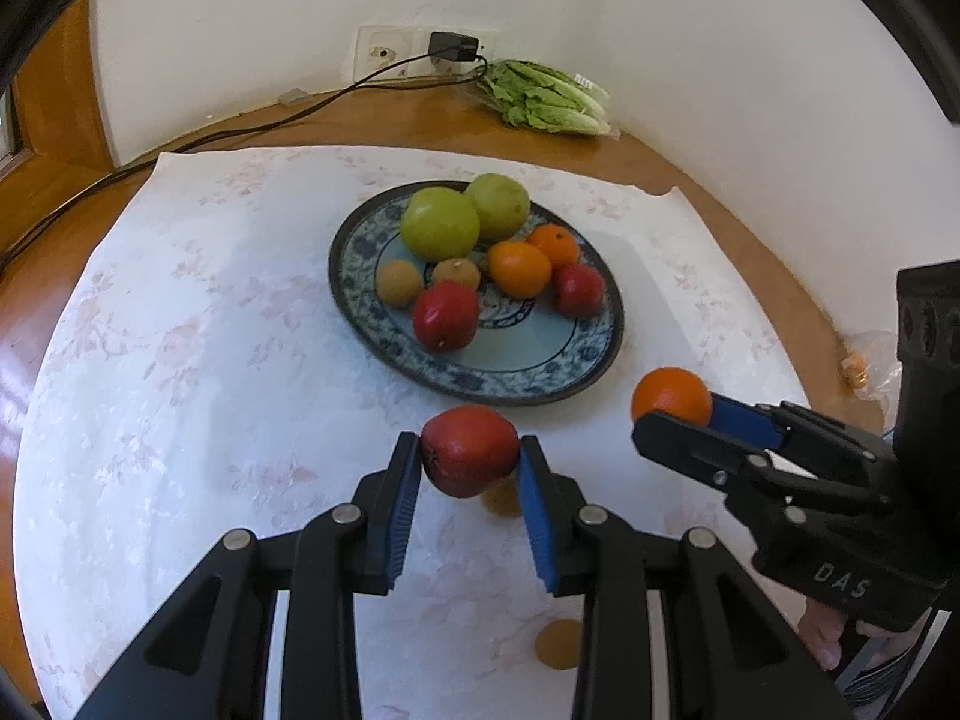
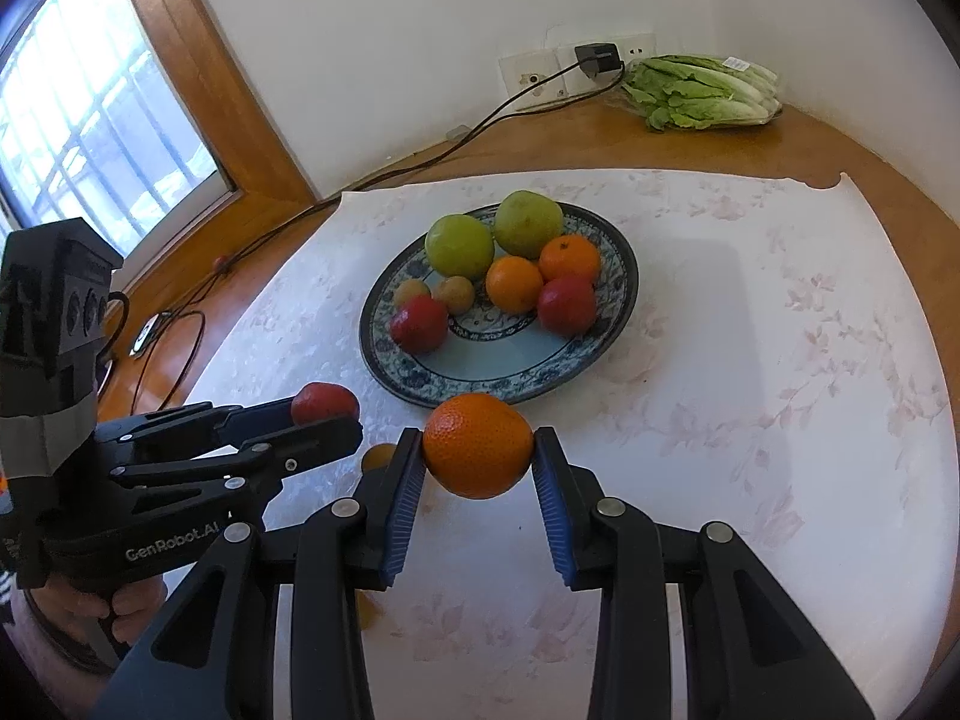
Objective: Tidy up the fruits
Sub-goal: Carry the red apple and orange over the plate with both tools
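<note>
Red apple [image 1: 469,450], centre frame, clamped in our left gripper [image 1: 469,457]; orange [image 2: 478,445] clamped in right gripper [image 2: 478,455]. Both firm, round, smooth; we judge widest-middle grip safest, squeeze light.

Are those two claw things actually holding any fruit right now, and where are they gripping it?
Yes. The left gripper clamps a red apple across its sides; the right gripper clamps an orange the same way.

left gripper [image 1: 469,461] and right gripper [image 2: 478,456] each clamped, angled downward
</note>
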`<state>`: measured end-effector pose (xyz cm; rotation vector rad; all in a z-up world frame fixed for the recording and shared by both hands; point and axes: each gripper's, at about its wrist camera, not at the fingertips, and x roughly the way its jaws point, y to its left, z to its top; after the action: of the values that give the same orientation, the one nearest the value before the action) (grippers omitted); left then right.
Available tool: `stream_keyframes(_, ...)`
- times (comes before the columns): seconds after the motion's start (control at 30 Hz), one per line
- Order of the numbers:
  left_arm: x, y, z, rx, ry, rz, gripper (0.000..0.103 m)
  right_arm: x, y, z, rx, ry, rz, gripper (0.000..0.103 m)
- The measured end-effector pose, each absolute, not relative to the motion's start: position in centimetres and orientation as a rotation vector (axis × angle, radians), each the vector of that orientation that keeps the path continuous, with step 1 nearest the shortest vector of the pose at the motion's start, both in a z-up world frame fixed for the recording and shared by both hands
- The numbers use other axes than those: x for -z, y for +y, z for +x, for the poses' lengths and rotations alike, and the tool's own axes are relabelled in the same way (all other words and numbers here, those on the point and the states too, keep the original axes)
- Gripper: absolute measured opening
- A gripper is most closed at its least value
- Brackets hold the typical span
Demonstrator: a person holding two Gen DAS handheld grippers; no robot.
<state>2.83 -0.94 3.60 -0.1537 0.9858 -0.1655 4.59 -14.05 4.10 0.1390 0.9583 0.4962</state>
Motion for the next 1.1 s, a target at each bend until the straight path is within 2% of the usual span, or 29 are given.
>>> stream_keyframes(0.47,-3.9,-1.7,5.3,0.165,0.978,-0.135,0.034,-4.8,-14.3,6.5,-0.468,0.917,0.118,0.038)
stream_keyframes(1.1,-1.7,-2.5,7.9,0.145,0.941,-0.095,0.034,-2.5,-13.9,8.6,-0.469,0.923,0.116,0.038)
